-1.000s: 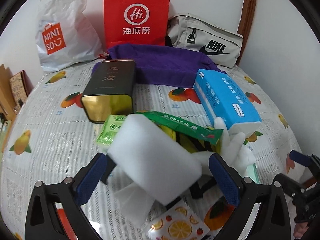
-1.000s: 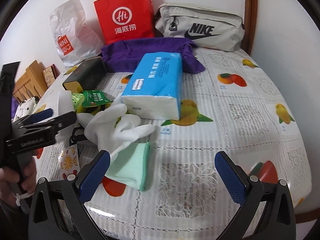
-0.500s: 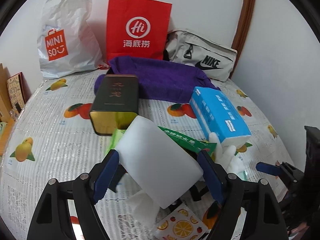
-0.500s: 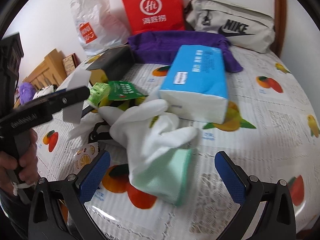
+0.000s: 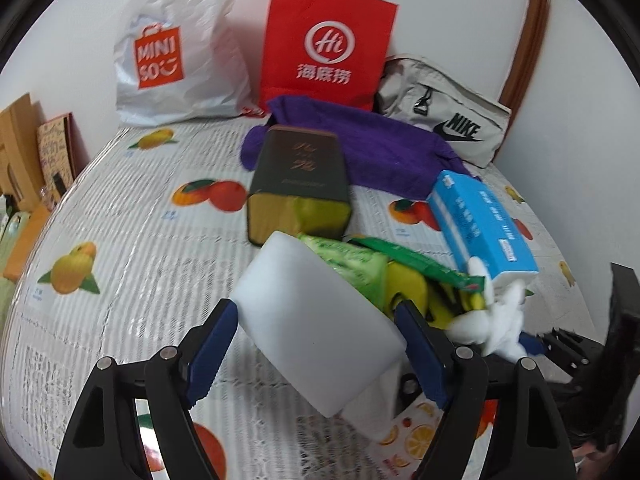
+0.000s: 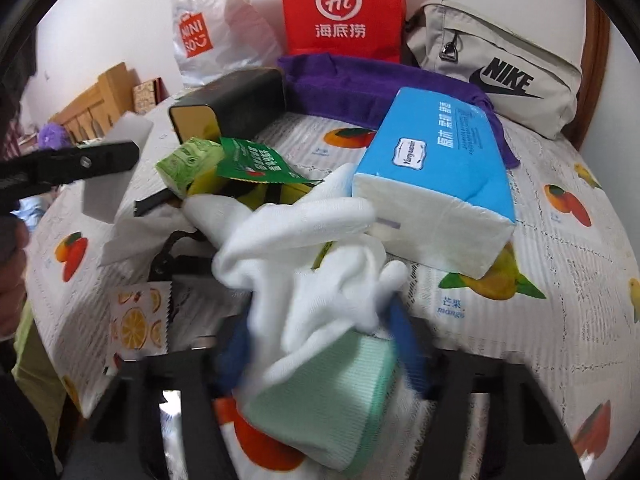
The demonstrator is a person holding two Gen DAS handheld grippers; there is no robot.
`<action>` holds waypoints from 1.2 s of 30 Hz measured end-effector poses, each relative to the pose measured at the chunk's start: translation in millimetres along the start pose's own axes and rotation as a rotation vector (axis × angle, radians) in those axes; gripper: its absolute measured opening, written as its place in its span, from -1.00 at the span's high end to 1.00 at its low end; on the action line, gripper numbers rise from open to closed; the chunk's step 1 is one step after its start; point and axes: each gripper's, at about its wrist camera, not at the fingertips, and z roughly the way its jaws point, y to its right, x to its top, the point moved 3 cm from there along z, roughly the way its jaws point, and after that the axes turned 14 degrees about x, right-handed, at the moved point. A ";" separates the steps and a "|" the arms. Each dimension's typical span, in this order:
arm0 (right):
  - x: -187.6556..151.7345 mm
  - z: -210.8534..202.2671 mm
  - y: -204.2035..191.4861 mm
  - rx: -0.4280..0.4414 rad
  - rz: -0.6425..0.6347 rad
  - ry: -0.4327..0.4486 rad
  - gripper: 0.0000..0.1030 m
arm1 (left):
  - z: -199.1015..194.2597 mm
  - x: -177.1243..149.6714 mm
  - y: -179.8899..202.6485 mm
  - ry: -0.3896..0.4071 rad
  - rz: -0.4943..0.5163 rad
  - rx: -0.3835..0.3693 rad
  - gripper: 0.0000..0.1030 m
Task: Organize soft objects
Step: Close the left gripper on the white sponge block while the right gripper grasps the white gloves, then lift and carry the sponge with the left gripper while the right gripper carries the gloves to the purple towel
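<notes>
Where the left wrist view looks down, the left gripper (image 5: pixel 316 348) has its blue pads pressed on both ends of a white foam block (image 5: pixel 316 332), held above the fruit-print tablecloth (image 5: pixel 132 264), with a dark tin (image 5: pixel 300 188) and purple towel (image 5: pixel 372 148) behind. In the right wrist view, the right gripper (image 6: pixel 320 356) is closing its jaws on a white glove (image 6: pixel 312 264) with a mint-green cuff, beside the blue tissue pack (image 6: pixel 436 168).
</notes>
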 end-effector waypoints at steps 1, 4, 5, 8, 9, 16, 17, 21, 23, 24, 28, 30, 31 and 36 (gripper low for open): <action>-0.9 -2.2 2.7 0.005 0.009 -0.001 0.51 | 2.8 -1.6 -2.3 -0.008 -0.004 0.004 -0.55; -3.4 -11.6 8.7 -0.001 0.023 0.009 0.63 | 11.7 -5.7 -8.2 -0.033 -0.018 0.013 -0.55; -4.3 -15.8 10.3 -0.005 0.025 0.013 0.65 | 13.7 -6.6 -10.0 -0.037 -0.022 0.015 -0.55; -5.7 -28.4 15.5 -0.020 0.028 0.026 0.67 | 16.3 -8.4 -15.5 -0.041 -0.032 0.018 -0.55; -6.1 -32.3 17.7 -0.029 0.028 0.026 0.68 | 16.6 -8.1 -16.5 -0.042 -0.034 0.020 -0.55; -12.0 -45.5 35.2 -0.055 0.056 0.018 0.69 | 22.7 -8.5 -20.5 -0.061 -0.038 0.028 -0.55; -12.3 -46.8 35.6 -0.052 0.058 0.019 0.69 | 22.0 -7.8 -20.8 -0.060 -0.040 0.025 -0.54; -10.1 -54.8 31.0 -0.026 0.055 0.038 0.70 | 19.0 -5.0 -21.1 -0.068 -0.047 0.021 -0.54; -6.9 -59.2 26.6 -0.019 0.044 0.047 0.70 | 16.5 -3.1 -20.9 -0.069 -0.043 0.018 -0.54; -5.1 -61.6 24.4 -0.013 0.041 0.052 0.71 | 13.9 -0.9 -21.7 -0.066 -0.041 0.021 -0.54; 3.8 -72.8 15.1 0.021 0.029 0.079 0.71 | 5.4 8.7 -25.4 -0.055 -0.046 0.031 -0.54; 11.7 -80.1 9.6 0.033 0.014 0.100 0.71 | 1.6 14.8 -27.2 -0.048 -0.049 0.035 -0.54; 14.1 -81.9 9.1 0.034 0.011 0.105 0.71 | -0.2 17.1 -27.6 -0.046 -0.052 0.038 -0.54; 35.9 -88.4 8.3 0.027 0.002 0.127 0.71 | -6.5 36.4 -28.4 -0.027 -0.050 0.054 -0.54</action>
